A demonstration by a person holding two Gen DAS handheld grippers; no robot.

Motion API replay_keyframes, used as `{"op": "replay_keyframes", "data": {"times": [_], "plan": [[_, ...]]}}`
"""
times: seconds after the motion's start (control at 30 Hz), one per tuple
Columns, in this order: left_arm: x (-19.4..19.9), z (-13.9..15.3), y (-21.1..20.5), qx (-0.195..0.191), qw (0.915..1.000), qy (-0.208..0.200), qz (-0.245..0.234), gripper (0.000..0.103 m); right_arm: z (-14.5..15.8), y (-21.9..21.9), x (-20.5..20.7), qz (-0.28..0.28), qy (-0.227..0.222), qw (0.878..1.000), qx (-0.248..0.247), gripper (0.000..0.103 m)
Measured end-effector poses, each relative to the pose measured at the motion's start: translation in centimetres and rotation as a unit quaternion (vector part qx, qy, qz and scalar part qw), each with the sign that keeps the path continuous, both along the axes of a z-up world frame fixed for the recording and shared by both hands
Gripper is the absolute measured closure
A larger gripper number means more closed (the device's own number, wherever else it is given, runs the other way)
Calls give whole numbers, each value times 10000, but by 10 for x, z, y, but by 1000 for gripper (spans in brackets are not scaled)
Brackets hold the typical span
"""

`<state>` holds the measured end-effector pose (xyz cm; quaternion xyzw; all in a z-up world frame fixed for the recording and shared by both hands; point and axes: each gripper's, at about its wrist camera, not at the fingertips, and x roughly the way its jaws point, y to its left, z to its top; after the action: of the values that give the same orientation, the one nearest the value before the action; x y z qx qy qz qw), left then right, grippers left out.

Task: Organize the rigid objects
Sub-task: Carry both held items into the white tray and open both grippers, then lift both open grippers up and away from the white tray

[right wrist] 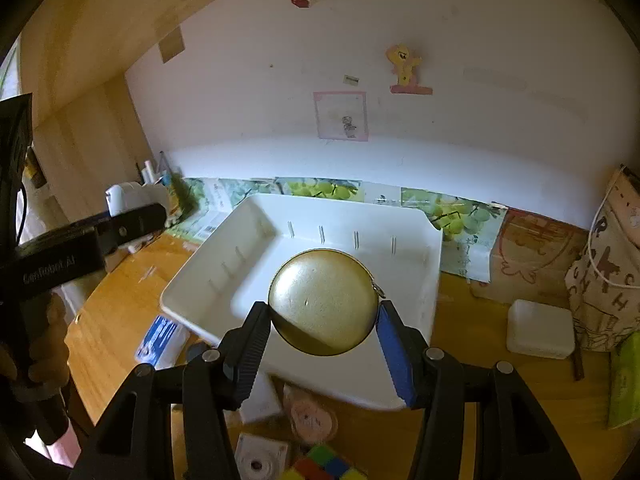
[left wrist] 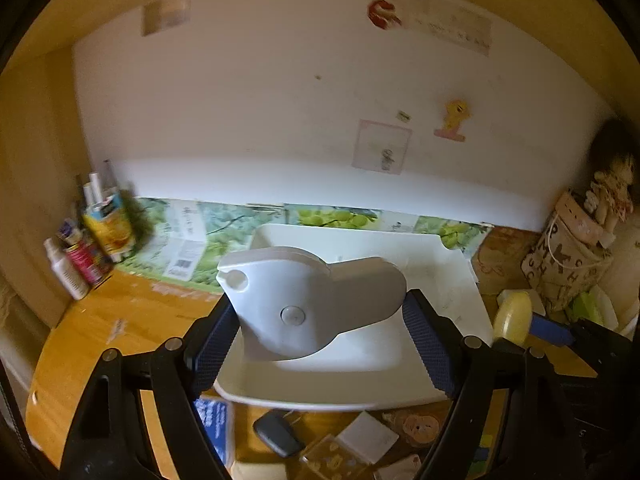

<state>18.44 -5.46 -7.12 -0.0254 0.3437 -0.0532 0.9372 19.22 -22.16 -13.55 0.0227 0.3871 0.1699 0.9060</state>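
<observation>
My left gripper (left wrist: 320, 316) is shut on a white plastic tape dispenser (left wrist: 308, 300) and holds it above a white plastic bin (left wrist: 452, 280) on the wooden desk. My right gripper (right wrist: 322, 320) is shut on a round gold tin (right wrist: 323, 302) and holds it over the same bin (right wrist: 256, 220), near its front. The bin's inside looks bare. The gold tin and right gripper also show at the right of the left wrist view (left wrist: 512, 316). The left gripper shows at the left edge of the right wrist view (right wrist: 80, 240).
Bottles and tubes (left wrist: 88, 248) stand at the desk's back left. A patterned bag (right wrist: 604, 280) and a white box (right wrist: 540, 328) sit at the right. In front of the bin lie a car key (left wrist: 276, 432), a white box (left wrist: 368, 436), a pink tape roll (right wrist: 312, 420) and a puzzle cube (right wrist: 320, 464).
</observation>
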Motion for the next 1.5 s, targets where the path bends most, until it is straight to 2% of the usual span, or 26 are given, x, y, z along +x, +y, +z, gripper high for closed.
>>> {"op": "replay_keyframes", "data": {"times": [0.3, 0.47, 0.6, 0.63, 0.7, 0.77, 0.83, 0.9, 0.97, 1.03, 1.3, 1.5], "plan": [[45, -40, -15, 134, 9976, 225, -636, 19, -29, 7, 28, -457, -209, 9987, -119, 48], [59, -46, -17, 18, 9964, 245, -817, 18, -37, 9, 35, -696, -258, 9970, -236, 48], [62, -50, -20, 127, 9951, 359, -917, 18, -39, 8, 35, -886, -202, 9956, -234, 47], [63, -51, -20, 138, 9947, 374, -946, 18, -38, 8, 35, -936, -184, 9952, -238, 46], [63, -51, -19, 150, 9939, 408, -1015, 18, -36, 8, 32, -1022, -222, 9942, -241, 32], [65, -50, -19, 211, 9926, 472, -1099, 18, -33, 8, 30, -1111, -285, 9931, -243, 26], [67, -50, -19, 285, 9914, 549, -1151, 18, -31, 9, 28, -1222, -312, 9916, -275, 25], [66, -48, -17, 273, 9911, 579, -1167, 16, -29, 10, 26, -1299, -310, 9907, -271, 25], [63, -42, -15, 207, 9913, 441, -1224, 10, -25, 10, 21, -1374, -349, 9896, -260, 25], [60, -34, -15, 189, 9915, 282, -1256, 8, -18, 11, 16, -1424, -412, 9886, -254, 23], [47, -6, -12, 46, 9905, 17, -1374, 8, 8, 13, -1, -1522, -721, 9854, -265, 22], [28, 14, -10, 79, 9911, -233, -1310, 8, 27, 11, -18, -1519, -971, 9833, -242, 21]]}}
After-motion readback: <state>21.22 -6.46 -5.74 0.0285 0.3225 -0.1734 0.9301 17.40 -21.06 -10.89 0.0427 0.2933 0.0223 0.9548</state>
